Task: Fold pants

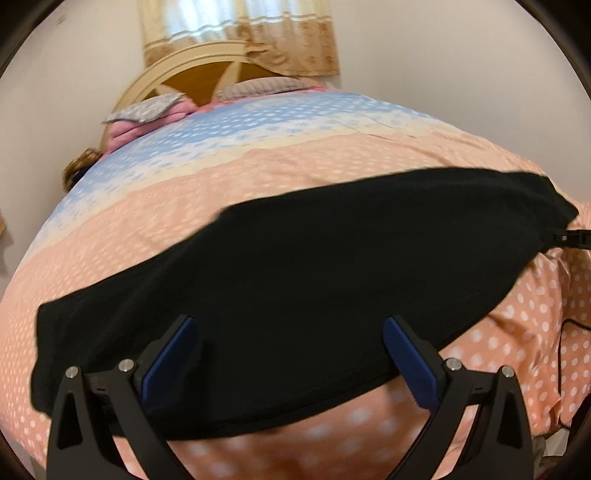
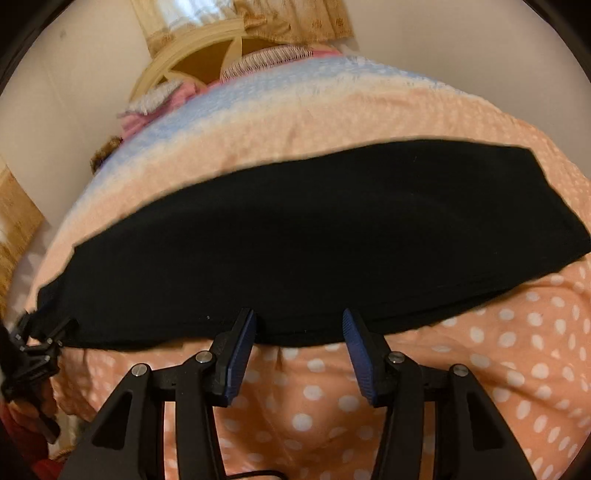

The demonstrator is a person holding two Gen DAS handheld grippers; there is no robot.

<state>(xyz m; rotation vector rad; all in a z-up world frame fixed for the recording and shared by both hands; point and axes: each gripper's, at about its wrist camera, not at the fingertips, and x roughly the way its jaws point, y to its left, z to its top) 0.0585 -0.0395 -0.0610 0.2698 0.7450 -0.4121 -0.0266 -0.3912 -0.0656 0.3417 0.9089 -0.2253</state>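
Blue-padded left tongs (image 1: 288, 325) are right up front in the left wrist view, spread wide and pinching nothing, with the black pants (image 1: 295, 258) showing in the gap between the pads; whether the pads actually rest on the fabric I can't tell. Same deal in the right wrist view: the right tongs (image 2: 299, 317) are spread too, empty, tips right at the near edge of the pants (image 2: 314, 236), and again I can't say if they touch. So the pants are the landmark: they lie flat as one long dark band across the near half of the bed, on the peach polka-dot bedspread (image 1: 258, 177). Beyond the pants the bedspread turns into a cream strip and then a pale blue one. Further past that are a couple of pillows (image 1: 147, 109) with something pink under them, then a cream and wood headboard (image 1: 192, 74), then a beige curtain (image 1: 240, 33) on the wall. At the pants' right end, in the left wrist view, the other tool's black tips just poke in at the frame edge. At the pants' left end, in the right wrist view, the left tool sits right beside that corner.
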